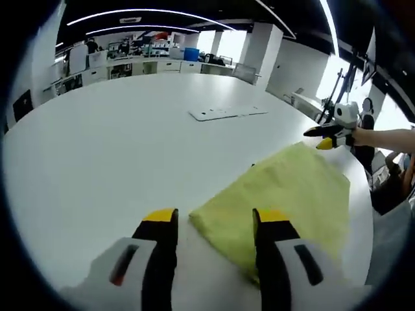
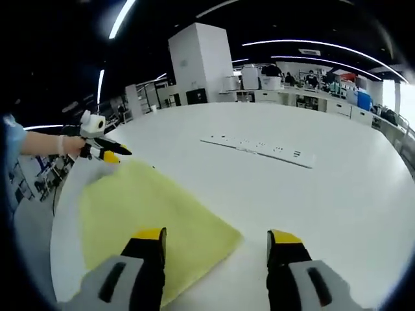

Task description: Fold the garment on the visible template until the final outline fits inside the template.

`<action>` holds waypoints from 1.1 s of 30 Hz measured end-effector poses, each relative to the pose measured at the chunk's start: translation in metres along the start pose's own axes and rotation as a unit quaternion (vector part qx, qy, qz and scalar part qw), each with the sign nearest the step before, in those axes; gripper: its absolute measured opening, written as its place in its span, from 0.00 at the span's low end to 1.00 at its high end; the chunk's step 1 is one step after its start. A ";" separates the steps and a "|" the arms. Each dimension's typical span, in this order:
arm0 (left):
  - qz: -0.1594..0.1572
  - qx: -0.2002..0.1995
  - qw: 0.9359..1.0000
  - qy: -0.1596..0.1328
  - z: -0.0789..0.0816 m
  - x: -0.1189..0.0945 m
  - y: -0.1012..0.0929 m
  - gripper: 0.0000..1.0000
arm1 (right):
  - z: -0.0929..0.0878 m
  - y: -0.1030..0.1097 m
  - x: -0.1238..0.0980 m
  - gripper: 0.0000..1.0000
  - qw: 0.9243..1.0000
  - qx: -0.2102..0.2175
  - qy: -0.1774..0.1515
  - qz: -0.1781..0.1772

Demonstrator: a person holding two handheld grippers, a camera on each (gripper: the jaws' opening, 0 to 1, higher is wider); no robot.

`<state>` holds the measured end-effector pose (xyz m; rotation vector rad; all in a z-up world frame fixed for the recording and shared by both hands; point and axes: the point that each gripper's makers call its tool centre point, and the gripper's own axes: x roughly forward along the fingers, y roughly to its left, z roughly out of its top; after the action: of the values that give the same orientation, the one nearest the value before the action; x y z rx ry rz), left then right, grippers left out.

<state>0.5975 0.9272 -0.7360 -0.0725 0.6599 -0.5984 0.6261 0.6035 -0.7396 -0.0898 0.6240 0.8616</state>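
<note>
Yellow-tipped jaws of the left gripper [image 1: 215, 223] rise from the bottom of the left gripper view, spread wide with nothing between them; the corner of a yellow garment [image 1: 279, 197] lies on the table behind the gap, and the right-hand jaw stands in front of the cloth. The garment is folded into a flat, roughly rectangular shape that runs from lower centre toward the right of the frame on a white table [image 1: 117, 149]. At its far corner, right of centre, the right gripper [image 1: 324, 136] hangs just above the cloth's edge; its jaws look close together, though I cannot tell whether they pinch anything. A hand [image 1: 379, 137] holds it from the right edge of the frame.

In the right gripper view, that gripper's own jaws stand wide apart at the bottom, empty, with the garment's near corner lying just behind the left-hand jaw. The cloth spreads toward the left of the frame, where the left gripper shows at the upper left, held above the far corner.

Beyond the garment, a flat white panel [image 1: 227, 112] lies on the table, well apart from the cloth. Much bare tabletop lies open between them and across the left of the left gripper view. The table's curved rim passes close to the garment's right side there. Office desks and a blue bin [image 1: 191, 54] stand far behind.
</note>
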 end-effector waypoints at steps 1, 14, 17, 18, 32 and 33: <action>-0.002 -0.001 1.000 0.000 -0.001 -0.002 -0.001 0.56 | 0.000 0.003 -0.001 0.71 1.000 -0.001 -0.001 0.004; -0.046 -0.025 0.998 -0.026 0.004 -0.024 -0.020 0.99 | 0.009 0.021 -0.006 0.97 1.000 0.004 -0.021 0.015; -0.049 -0.018 0.998 -0.020 0.000 -0.027 -0.025 0.99 | 0.008 0.023 -0.009 0.98 1.000 0.006 -0.017 0.016; -0.049 -0.017 0.998 -0.019 -0.001 -0.028 -0.026 0.99 | 0.007 0.024 -0.011 0.98 1.000 0.004 -0.013 0.014; -0.058 -0.009 0.998 -0.011 -0.021 -0.054 -0.041 0.89 | -0.014 0.044 -0.040 0.91 1.000 0.003 -0.006 0.019; -0.058 -0.010 0.998 -0.010 -0.023 -0.055 -0.042 0.88 | -0.016 0.045 -0.042 0.90 1.000 0.004 -0.006 0.019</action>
<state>0.5284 0.9254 -0.7130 -0.1354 0.6453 -0.7024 0.5648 0.5998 -0.7222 -0.0653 0.6194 0.8963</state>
